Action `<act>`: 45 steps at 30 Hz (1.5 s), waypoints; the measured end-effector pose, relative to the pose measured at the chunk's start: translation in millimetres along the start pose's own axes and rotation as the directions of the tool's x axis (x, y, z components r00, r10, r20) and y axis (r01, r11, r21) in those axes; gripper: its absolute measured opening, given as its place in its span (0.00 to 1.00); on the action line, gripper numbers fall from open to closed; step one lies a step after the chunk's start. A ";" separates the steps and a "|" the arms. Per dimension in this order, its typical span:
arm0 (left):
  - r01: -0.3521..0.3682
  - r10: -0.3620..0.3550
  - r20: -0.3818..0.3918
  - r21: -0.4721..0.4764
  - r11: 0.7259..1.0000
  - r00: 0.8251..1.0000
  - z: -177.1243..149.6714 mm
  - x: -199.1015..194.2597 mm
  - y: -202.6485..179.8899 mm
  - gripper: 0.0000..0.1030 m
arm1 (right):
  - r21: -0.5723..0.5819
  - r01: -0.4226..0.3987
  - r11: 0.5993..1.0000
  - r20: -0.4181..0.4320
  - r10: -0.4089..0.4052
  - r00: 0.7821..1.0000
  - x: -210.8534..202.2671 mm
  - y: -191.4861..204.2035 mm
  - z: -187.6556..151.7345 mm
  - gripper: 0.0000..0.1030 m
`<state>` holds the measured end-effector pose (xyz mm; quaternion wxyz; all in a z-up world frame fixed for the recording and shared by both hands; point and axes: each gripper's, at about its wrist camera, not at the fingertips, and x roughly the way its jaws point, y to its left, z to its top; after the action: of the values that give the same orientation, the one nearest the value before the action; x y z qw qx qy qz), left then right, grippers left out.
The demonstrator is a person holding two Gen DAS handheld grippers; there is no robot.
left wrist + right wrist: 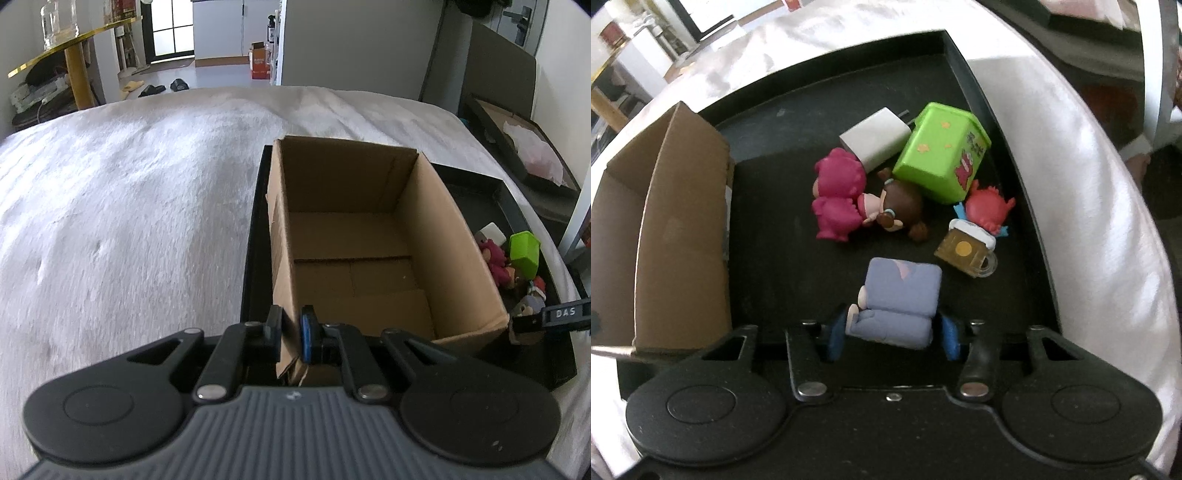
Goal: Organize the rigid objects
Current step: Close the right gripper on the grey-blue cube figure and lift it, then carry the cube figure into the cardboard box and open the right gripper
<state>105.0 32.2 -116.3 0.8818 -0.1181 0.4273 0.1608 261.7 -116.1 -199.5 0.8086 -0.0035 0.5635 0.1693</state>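
Left gripper (292, 334) is clamped on the near wall of the cardboard box (354, 266), one finger outside, one inside, pinning it steady. The box sits in the left part of the black tray (964, 62) on the white blanket (129, 203); its inside looks bare.

Right gripper (893, 334) has its fingers either side of a blue-grey block figurine (901, 295), at the near edge of the tray. The blue pads (950, 338) seem touching or very close on both flanks; reads as clamped, though not certain the squeeze is full.

The rest of the toys are clustered toward the tray's right side:
- magenta figure (836, 197) touching a brown-haired doll (897, 210)
- white charger block (875, 136) against a green toy bin (942, 151) tipped on its side
- red spiky figure (988, 206) just beside a toy beer mug (966, 251)

Step in hand, as I judge it: lift the blue-grey figurine and drop it in the box.

To do it well:
- confirm a firm grip on the flat sides before raising
- lift straight up, clear of the mug near its right
- carry left over the box wall and release low inside
- keep the left grip on so the light carton doesn't slide or tip
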 end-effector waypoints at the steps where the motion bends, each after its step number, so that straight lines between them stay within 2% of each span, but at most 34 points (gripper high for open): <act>1: 0.003 -0.003 -0.001 -0.005 1.000 1.000 -0.8 -0.5 0.3 0.10 | -0.018 -0.002 1.000 0.017 0.002 1.000 -5.9 2.1 0.2 0.42; 9: 0.018 -0.018 -0.003 -0.020 1.000 1.000 -2.1 -3.8 1.4 0.10 | -0.102 -0.081 0.992 0.123 0.093 0.988 -56.9 26.0 10.8 0.41; 13: 0.029 -0.029 -0.002 -0.052 0.998 1.000 -2.6 -4.2 6.1 0.10 | -0.165 -0.143 0.976 0.165 0.170 0.971 -78.4 48.0 20.1 0.41; 17: 0.040 -0.040 0.007 -0.069 0.997 0.999 -4.2 -3.6 10.3 0.10 | -0.277 -0.200 0.940 0.187 0.256 0.948 -94.8 74.4 37.7 0.41; 21: 0.057 -0.056 0.014 -0.091 0.994 0.998 -6.1 -3.7 16.2 0.10 | -0.359 -0.252 0.899 0.164 0.327 0.931 -96.3 96.0 50.9 0.41; 25: 0.063 -0.061 0.020 -0.107 0.992 0.998 -5.8 -3.6 18.7 0.10 | -0.441 -0.284 0.851 0.111 0.366 0.924 -92.1 116.3 53.1 0.41; 29: 0.067 -0.065 0.026 -0.110 0.992 0.998 -6.7 -2.5 20.8 0.10 | -0.491 -0.295 0.820 0.062 0.371 0.927 -84.5 138.1 51.4 0.41; 34: 0.083 -0.080 0.027 -0.108 0.991 0.996 -5.4 -1.4 23.8 0.10 | -0.539 -0.335 0.773 -0.010 0.392 0.920 -67.1 161.9 45.8 0.41; 38: 0.098 -0.095 0.032 -0.120 0.988 0.995 -5.6 -0.2 26.4 0.10 | -0.606 -0.325 0.726 -0.036 0.383 0.923 -59.3 178.3 38.1 0.41; 45: 0.107 -0.103 0.036 -0.132 0.985 0.994 -4.4 0.7 28.5 0.11 | -0.655 -0.336 0.677 -0.089 0.372 0.924 -38.7 201.2 28.8 0.41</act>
<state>91.3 57.0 -121.6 0.8853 -0.1969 0.3959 0.1442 220.1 68.8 -116.5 0.7206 -0.1749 0.4358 0.5102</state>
